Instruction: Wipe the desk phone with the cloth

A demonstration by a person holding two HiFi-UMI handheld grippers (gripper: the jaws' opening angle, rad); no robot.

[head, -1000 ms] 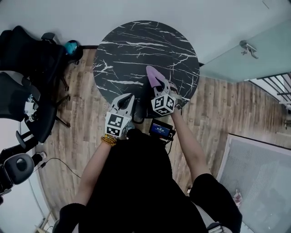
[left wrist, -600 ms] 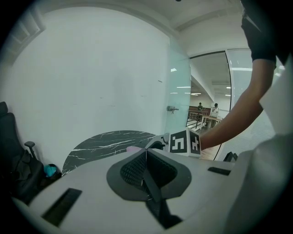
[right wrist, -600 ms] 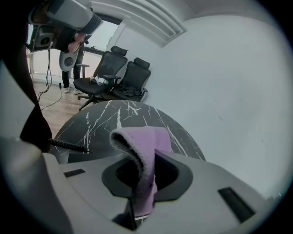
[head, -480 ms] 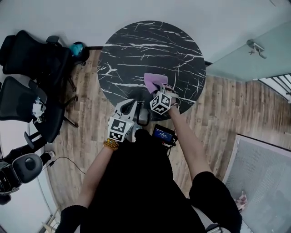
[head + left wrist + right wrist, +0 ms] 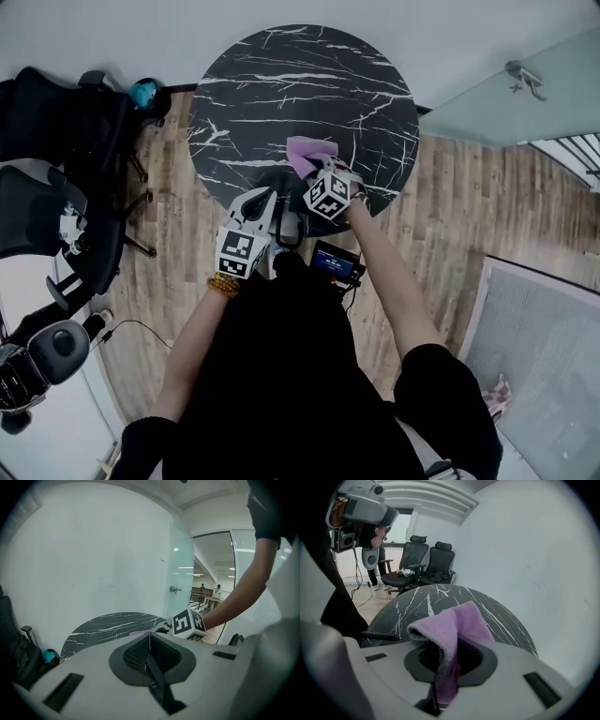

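My right gripper (image 5: 319, 171) is shut on a purple cloth (image 5: 308, 152) over the near part of the round black marble table (image 5: 281, 84). In the right gripper view the cloth (image 5: 457, 625) folds up and over the closed jaws of that gripper (image 5: 450, 652). A black coiled cord (image 5: 378, 635) lies to its left. The desk phone (image 5: 277, 184) is only a dark shape at the table's near edge, hard to tell from the black top. My left gripper (image 5: 264, 201) is shut and empty just left of it, its jaws (image 5: 150, 641) pointing across the table.
Black office chairs (image 5: 56, 141) stand left of the table. A small device with a blue screen (image 5: 335, 263) sits below my right gripper. A glass door (image 5: 511, 89) is at the right, and a white wall runs behind the table. The floor is wood plank.
My right gripper has drawn the cloth a little left and closer in over the near table edge, and the cloth now looks bunched rather than stretched out. My left gripper has barely moved.
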